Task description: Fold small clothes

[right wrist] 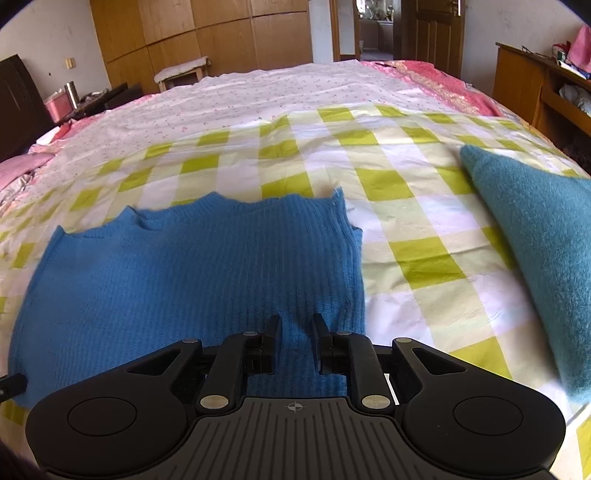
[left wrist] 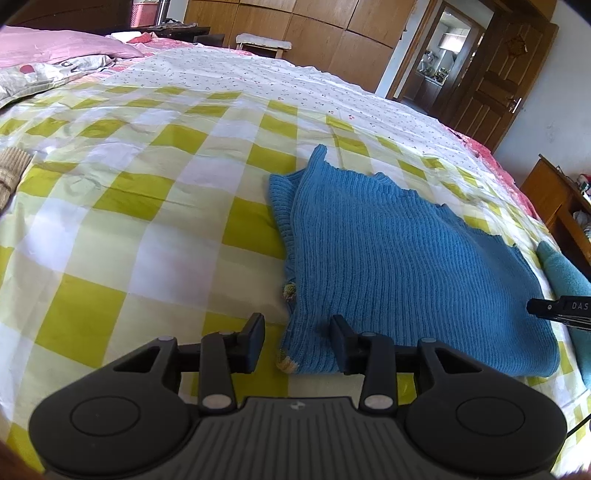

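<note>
I judge the blue ribbed knitted sweater (right wrist: 192,280), lying partly folded on the green-and-white checked bedsheet (left wrist: 155,206), needs another fold, so my spread left gripper (left wrist: 297,341) and narrowly parted, empty right gripper (right wrist: 295,341) must pinch its near hem.

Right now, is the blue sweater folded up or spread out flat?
Partly folded: the blue sweater shows a doubled layer along its left edge, no sleeves sticking out.

Left wrist view: low over the bed (left wrist: 147,177), close, facing the wardrobe (left wrist: 314,26) at 12 o'clock. Right wrist view: equally low, same heading. Shared: blue sweater (left wrist: 406,251) (left view 2 o'clock; right view 10 o'clock (right wrist: 184,266)).
</note>
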